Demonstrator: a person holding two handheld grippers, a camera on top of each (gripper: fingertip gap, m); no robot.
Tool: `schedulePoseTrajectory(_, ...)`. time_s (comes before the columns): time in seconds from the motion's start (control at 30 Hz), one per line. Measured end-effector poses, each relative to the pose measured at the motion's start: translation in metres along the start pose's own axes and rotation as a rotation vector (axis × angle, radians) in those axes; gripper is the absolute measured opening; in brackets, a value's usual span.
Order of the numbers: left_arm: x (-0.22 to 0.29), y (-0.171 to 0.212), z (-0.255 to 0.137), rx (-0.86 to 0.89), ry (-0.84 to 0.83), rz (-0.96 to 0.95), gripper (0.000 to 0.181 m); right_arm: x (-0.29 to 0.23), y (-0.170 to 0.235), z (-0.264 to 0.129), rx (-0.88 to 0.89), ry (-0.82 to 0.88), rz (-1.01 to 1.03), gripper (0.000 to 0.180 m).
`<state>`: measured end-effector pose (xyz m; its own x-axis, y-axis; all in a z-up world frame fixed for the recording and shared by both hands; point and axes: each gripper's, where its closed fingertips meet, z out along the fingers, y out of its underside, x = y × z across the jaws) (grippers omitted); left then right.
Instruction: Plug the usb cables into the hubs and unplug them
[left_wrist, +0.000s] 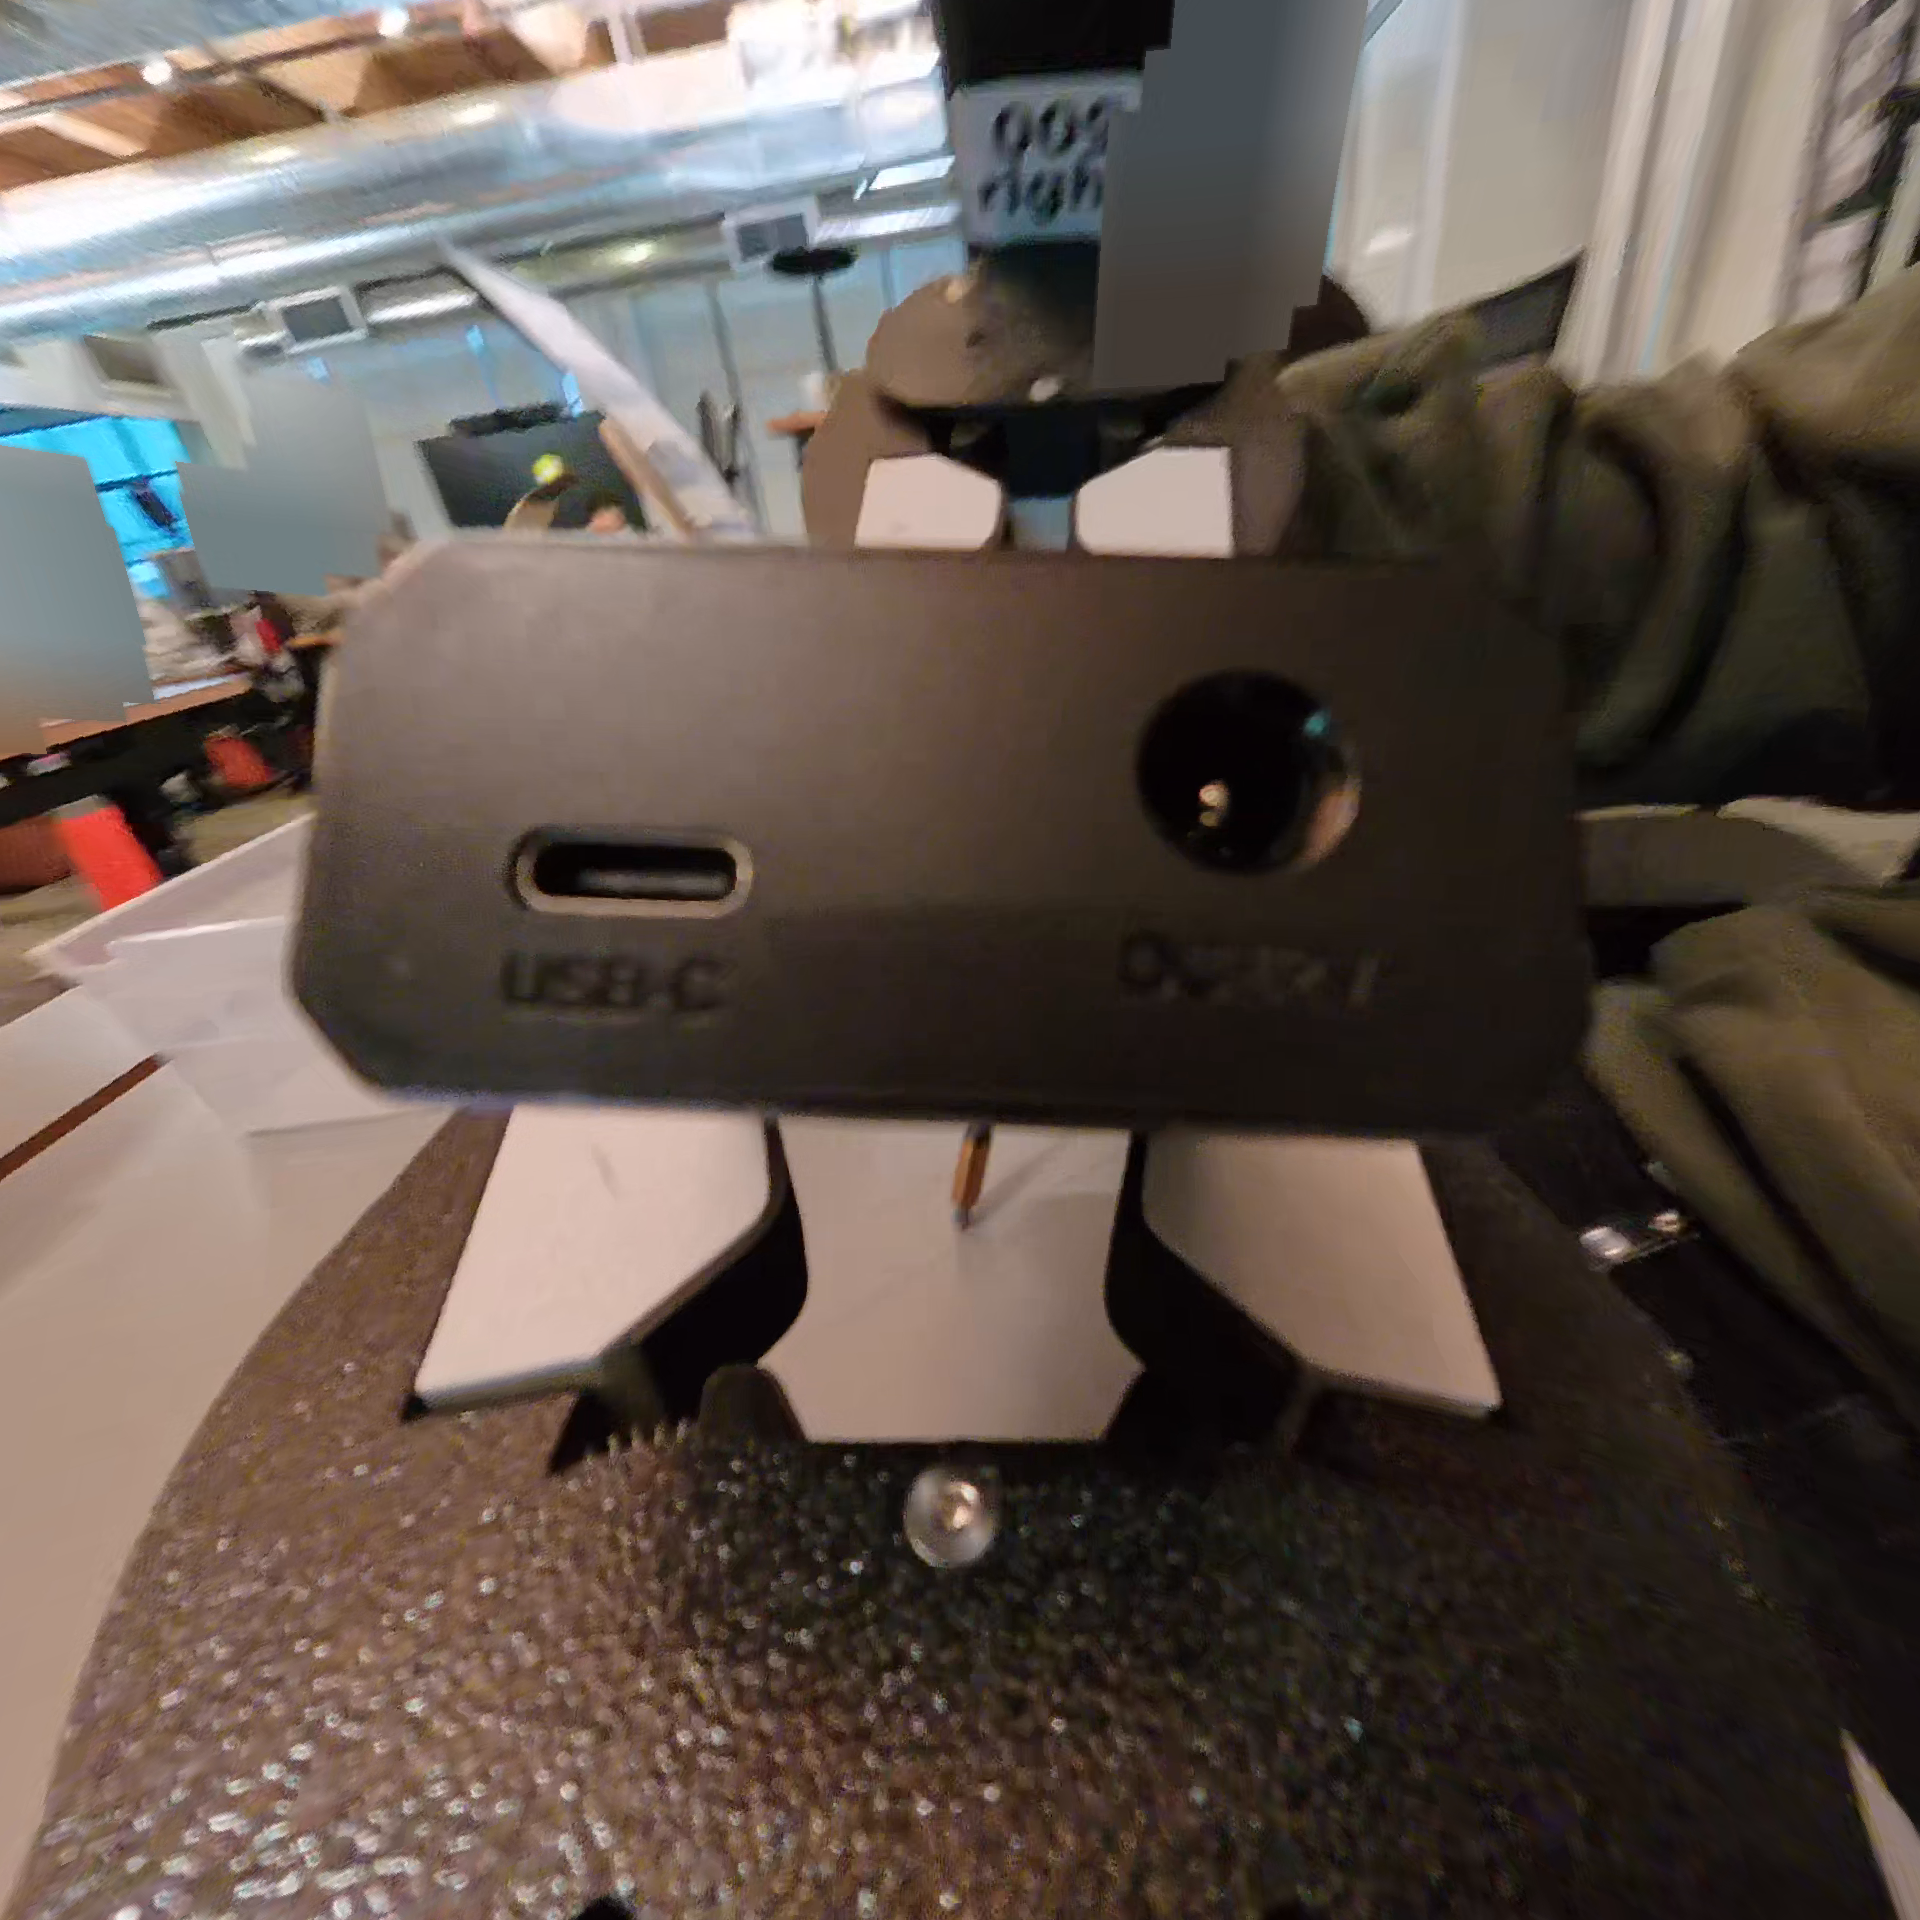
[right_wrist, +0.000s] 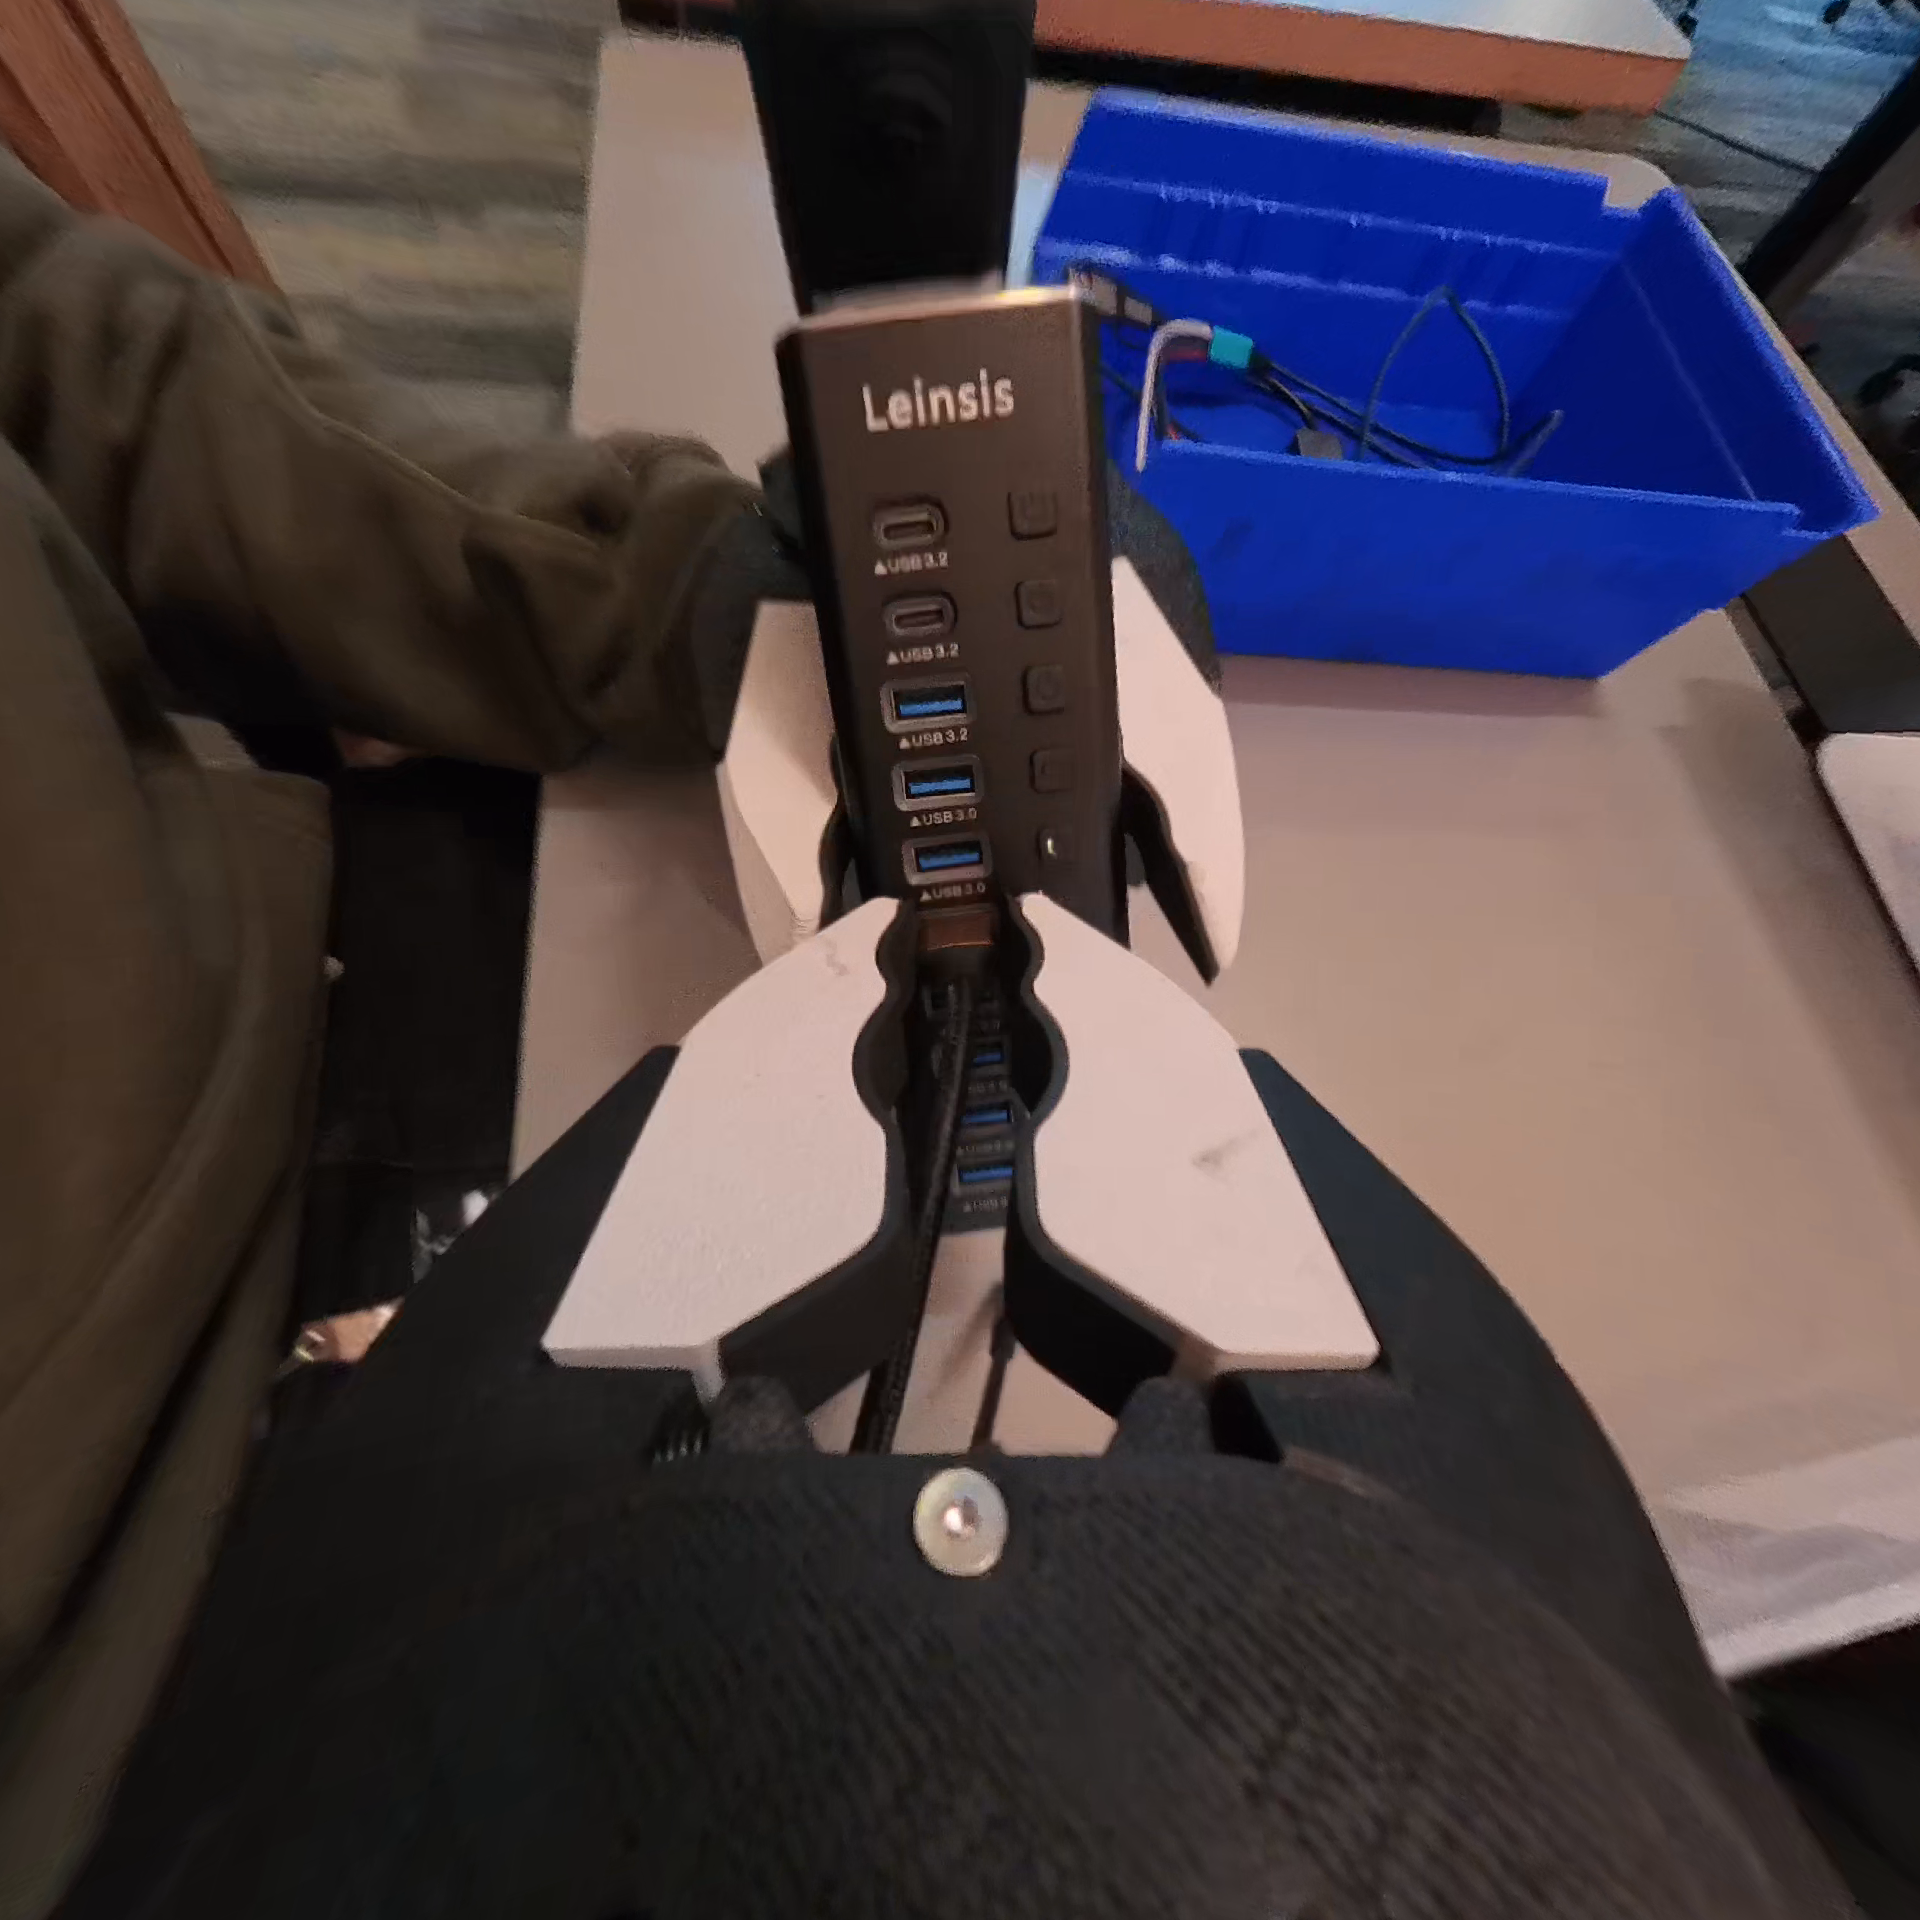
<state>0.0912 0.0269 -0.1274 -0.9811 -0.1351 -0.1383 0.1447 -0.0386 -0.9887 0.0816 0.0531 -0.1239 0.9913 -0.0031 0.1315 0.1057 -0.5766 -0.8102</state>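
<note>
A black USB hub (right_wrist: 940, 613) stands upright above the table, its row of ports facing me in the right wrist view. My left gripper is shut on it, its white fingers (right_wrist: 769, 790) flanking both sides. In the left wrist view the hub's end face (left_wrist: 935, 831), with an oval port and a round socket, fills the middle and hides my left fingertips. My right gripper (right_wrist: 951, 935) is shut on a USB plug (right_wrist: 951, 928) with a black braided cable (right_wrist: 914, 1247), pressed at the hub's face below the blue ports. I cannot tell how deep the plug sits. The right gripper (left_wrist: 1039, 499) also shows behind the hub.
A blue bin (right_wrist: 1507, 540) with loose cables stands on the white table (right_wrist: 1455, 1039) at the far right. An olive sleeve (right_wrist: 416, 582) reaches in from the left. A clear plastic tray (left_wrist: 187, 987) sits at the table's left. A pencil-like object (left_wrist: 971, 1174) lies under the hub. The tips of both grippers are at nearly the same place.
</note>
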Motion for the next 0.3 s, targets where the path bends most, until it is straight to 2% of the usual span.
schedulePoseTrajectory(0.1, -0.006, 0.013, 0.000, -0.122, -0.033, 0.015, 0.069, 0.005, 0.012, 0.005, -0.127, 0.045, -0.068, 0.016)
schedulePoseTrajectory(0.3, -0.007, 0.018, -0.001, -0.226, -0.043, 0.034, 0.069, 0.005, 0.016, 0.005, -0.167, 0.026, -0.031, 0.016)
